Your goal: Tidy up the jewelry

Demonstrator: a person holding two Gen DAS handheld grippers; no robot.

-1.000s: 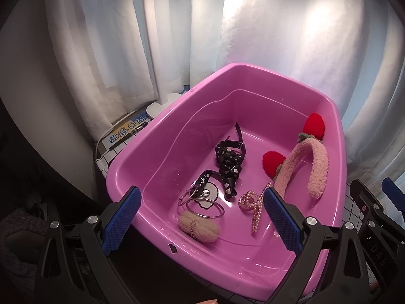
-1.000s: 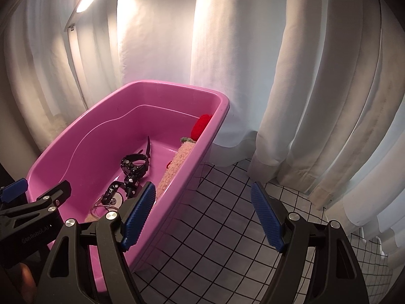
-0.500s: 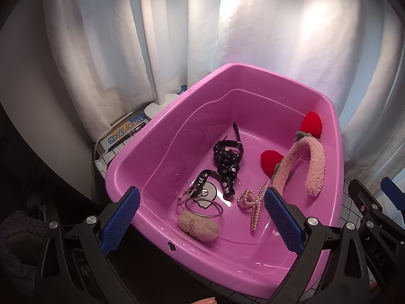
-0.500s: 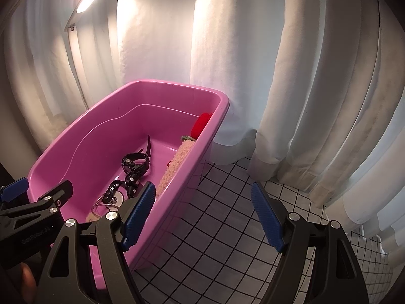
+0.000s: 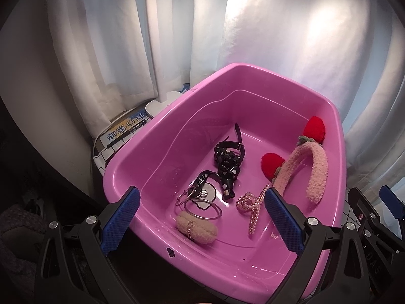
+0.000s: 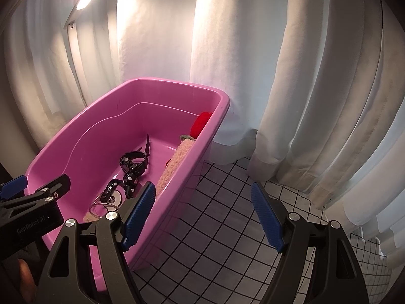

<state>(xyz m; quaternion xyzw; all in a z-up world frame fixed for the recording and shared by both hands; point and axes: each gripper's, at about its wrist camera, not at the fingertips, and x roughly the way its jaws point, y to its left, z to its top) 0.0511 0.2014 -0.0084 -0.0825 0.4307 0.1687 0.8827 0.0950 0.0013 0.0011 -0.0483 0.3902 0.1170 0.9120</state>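
Left wrist view: the left claw [image 5: 201, 221] hangs over the near rim of the pink tub [image 5: 157, 116] with its two blue-padded fingers [image 5: 120, 221] spread wide and nothing between them. Just past the fingers, on the tub floor near the front wall, lies a fuzzy beige hair tie [image 5: 197, 230] with a small chain across it. A thin metal bangle [image 5: 202, 209] lies touching its far edge, and a few smaller rings [image 5: 186, 196] overlap the bangle on the left. Beyond them a black studded strap [image 5: 227, 160] runs toward the middle of the tub, its loose end pointing to the far wall. To the right of the rings sits a pearl hair clip [image 5: 251, 206], close beside the right finger. Further right a fluffy pink headband [image 5: 317, 174] arches along the right wall, with one red pom-pom [image 5: 314, 128] at its top and another [image 5: 271, 163] nearer the middle. Behind the tub hangs a white curtain [image 5: 291, 25], and a printed box [image 5: 124, 129] shows at the left outside the rim.

Right wrist view: the right claw [image 6: 203, 216] is likewise wide open and empty, held beside the tub's right wall above a white tablecloth [image 6: 227, 223] with a black grid. The left claw's side shows at the left edge
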